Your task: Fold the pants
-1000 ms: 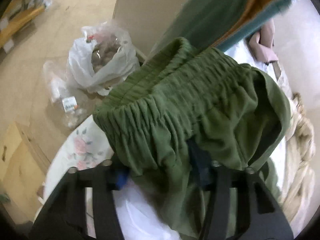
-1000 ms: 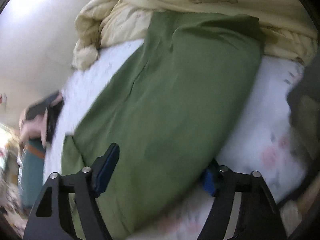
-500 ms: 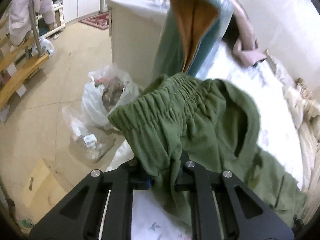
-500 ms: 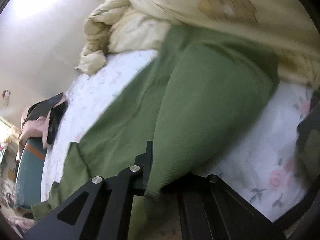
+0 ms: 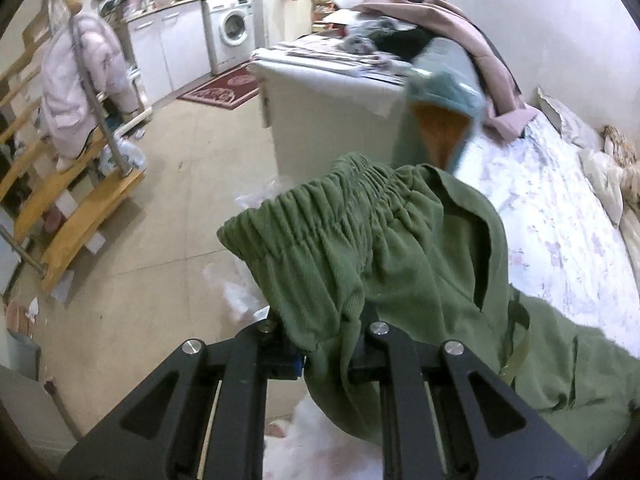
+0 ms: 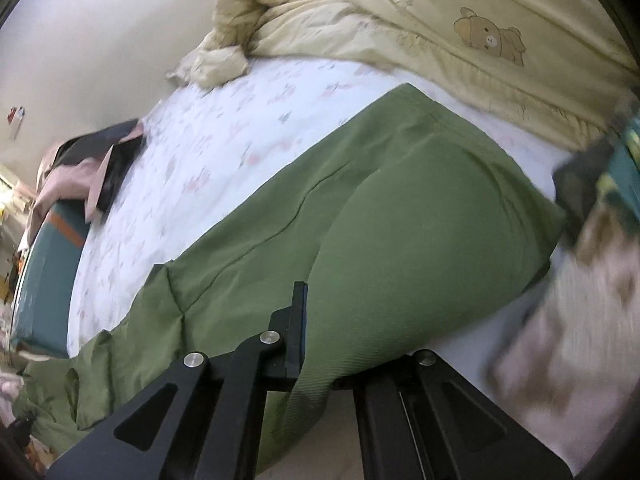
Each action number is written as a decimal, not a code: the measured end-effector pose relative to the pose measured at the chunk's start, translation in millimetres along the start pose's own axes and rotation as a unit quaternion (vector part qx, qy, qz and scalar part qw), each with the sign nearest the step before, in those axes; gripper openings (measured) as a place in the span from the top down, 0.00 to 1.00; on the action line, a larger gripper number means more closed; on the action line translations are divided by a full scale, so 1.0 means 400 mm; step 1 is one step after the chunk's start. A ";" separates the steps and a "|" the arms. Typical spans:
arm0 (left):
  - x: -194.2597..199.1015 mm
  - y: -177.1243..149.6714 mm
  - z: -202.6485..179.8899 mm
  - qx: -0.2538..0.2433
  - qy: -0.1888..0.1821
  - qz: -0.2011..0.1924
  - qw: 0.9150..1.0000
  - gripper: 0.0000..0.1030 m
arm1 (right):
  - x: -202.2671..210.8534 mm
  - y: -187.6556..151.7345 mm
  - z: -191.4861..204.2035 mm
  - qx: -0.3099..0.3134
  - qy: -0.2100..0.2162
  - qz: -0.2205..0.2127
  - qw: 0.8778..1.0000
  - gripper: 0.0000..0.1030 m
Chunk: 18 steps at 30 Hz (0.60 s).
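Green pants [image 5: 384, 248] hang by their gathered elastic waistband from my left gripper [image 5: 326, 344], which is shut on the waist fabric and holds it above the bed's edge. The rest of the pants trails down to the right onto the floral sheet [image 5: 560, 240]. In the right wrist view the green pants [image 6: 400, 224] stretch across the bed, and my right gripper [image 6: 316, 364] is shut on a fold of the leg fabric, lifting it into a ridge. The pads of both grippers are hidden by cloth.
A cream quilt with a bear print [image 6: 440, 28] is bunched along the bed's far side. Pink and dark clothes [image 5: 460, 40] and a teal garment [image 5: 440, 100] lie on a white cabinet [image 5: 328, 120] beside the bed. Tiled floor, wooden stairs [image 5: 60, 184], a washing machine [image 5: 232, 28].
Both grippers closed on the pants. The left one lifted the waistband well up off the bed and rolled. The right one moved sideways, raising a fold of the leg.
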<state>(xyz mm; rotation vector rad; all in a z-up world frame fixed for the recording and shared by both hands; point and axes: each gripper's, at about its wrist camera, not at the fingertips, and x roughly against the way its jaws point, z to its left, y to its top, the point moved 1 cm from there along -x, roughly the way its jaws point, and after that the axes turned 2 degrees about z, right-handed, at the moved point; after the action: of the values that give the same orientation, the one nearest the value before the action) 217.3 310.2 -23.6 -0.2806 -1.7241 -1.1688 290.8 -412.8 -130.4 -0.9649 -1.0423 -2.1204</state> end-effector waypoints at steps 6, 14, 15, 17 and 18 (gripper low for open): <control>0.048 -0.021 0.179 0.013 0.006 0.007 1.000 0.89 | 0.044 -0.176 0.016 -0.002 -0.020 0.040 0.999 0.99; 0.093 -0.051 0.315 0.044 -0.019 0.014 0.999 0.89 | 0.147 -0.443 -0.045 -0.055 -0.015 0.073 0.996 0.99; 0.095 -0.052 0.325 0.046 -0.018 0.013 0.999 0.89 | 0.157 -0.463 -0.046 -0.050 -0.012 0.070 0.996 0.99; 0.090 -0.048 0.344 0.058 -0.018 0.015 0.998 0.89 | 0.160 -0.475 -0.048 -0.051 -0.007 0.067 0.996 0.99; 0.083 -0.046 0.358 0.068 -0.019 0.018 0.997 0.89 | 0.157 -0.477 -0.049 -0.054 -0.004 0.068 0.996 0.99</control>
<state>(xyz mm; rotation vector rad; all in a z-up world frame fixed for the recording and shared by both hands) 104.2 405.5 -12.8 -0.2514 -1.8162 -1.0219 106.3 -340.1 -166.9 -1.0672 -0.8468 -2.0784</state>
